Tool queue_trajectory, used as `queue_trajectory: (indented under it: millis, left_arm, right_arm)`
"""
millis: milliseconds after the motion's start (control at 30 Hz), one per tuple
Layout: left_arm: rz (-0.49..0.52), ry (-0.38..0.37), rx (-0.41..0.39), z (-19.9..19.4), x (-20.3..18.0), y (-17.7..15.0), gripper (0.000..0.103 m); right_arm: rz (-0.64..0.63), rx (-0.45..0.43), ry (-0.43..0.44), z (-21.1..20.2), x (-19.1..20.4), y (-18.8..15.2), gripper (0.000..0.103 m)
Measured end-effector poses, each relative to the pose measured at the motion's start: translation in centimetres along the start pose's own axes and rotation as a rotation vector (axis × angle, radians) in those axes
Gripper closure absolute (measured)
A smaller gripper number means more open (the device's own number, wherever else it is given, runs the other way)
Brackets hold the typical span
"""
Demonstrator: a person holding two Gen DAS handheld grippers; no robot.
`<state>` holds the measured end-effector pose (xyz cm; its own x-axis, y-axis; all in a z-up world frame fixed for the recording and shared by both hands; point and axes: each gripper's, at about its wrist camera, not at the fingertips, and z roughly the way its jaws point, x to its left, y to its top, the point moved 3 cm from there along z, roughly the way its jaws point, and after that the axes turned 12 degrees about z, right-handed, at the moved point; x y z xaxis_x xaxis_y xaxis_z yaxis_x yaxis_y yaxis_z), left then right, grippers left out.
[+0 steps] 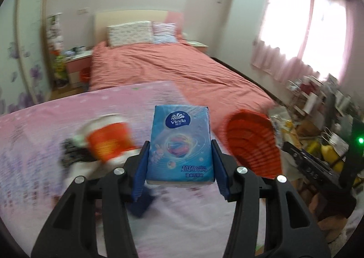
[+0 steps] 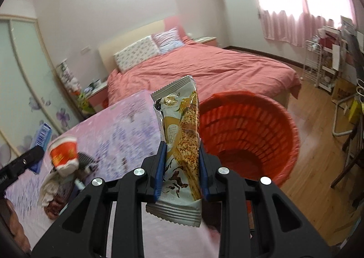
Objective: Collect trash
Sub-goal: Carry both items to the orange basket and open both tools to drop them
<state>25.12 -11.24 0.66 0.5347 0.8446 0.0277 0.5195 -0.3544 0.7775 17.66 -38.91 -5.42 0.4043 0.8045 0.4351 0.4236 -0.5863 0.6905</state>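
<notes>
Left wrist view: the left gripper (image 1: 180, 155) is clenched on a blue tissue pack (image 1: 180, 144), held upright above the desk (image 1: 45, 121) with its pink flowered cloth. Right of it stands the red basket (image 1: 252, 144), beside the desk's edge. A blurred red-and-white cup (image 1: 109, 141) lies on the desk to the left. In the right wrist view, the right gripper (image 2: 180, 167) grasps a snack wrapper (image 2: 182, 151) (standing on end), just left of the basket's open mouth.

Bed (image 1: 163, 69) with coral cover, two pillows (image 1: 129, 33), pink curtains (image 2: 284, 28), wardrobe (image 2: 20, 71)
</notes>
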Motion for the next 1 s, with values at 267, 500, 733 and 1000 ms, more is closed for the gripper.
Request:
queue_trajectory:
  millis: [267,500,733,1000]
  left_arm:
    - [0.095,-0.159,0.037,8.1,-8.6,2.1,0.052]
    - [0.143,-0.212,0.087,14.0,-12.6,3.1,0.051]
    - [0.136,-0.141,0.141,17.6,-12.5,2.9,0.035]
    - [0.13,-0.075,0.133,13.6,-8.4,0.8,0.029]
  right_arm:
    - [0.103,-0.007,-0.021,2.5,-4.6,2.4,0.076]
    - [0.177,0.005,-0.012,5.0,-7.4,3.8,0.076]
    - [0.233,0.03,-0.01,6.5,-8.9,4.0,0.054]
    - [0.185,0.031,-0.048,4.9,-7.9,2.6,0.044]
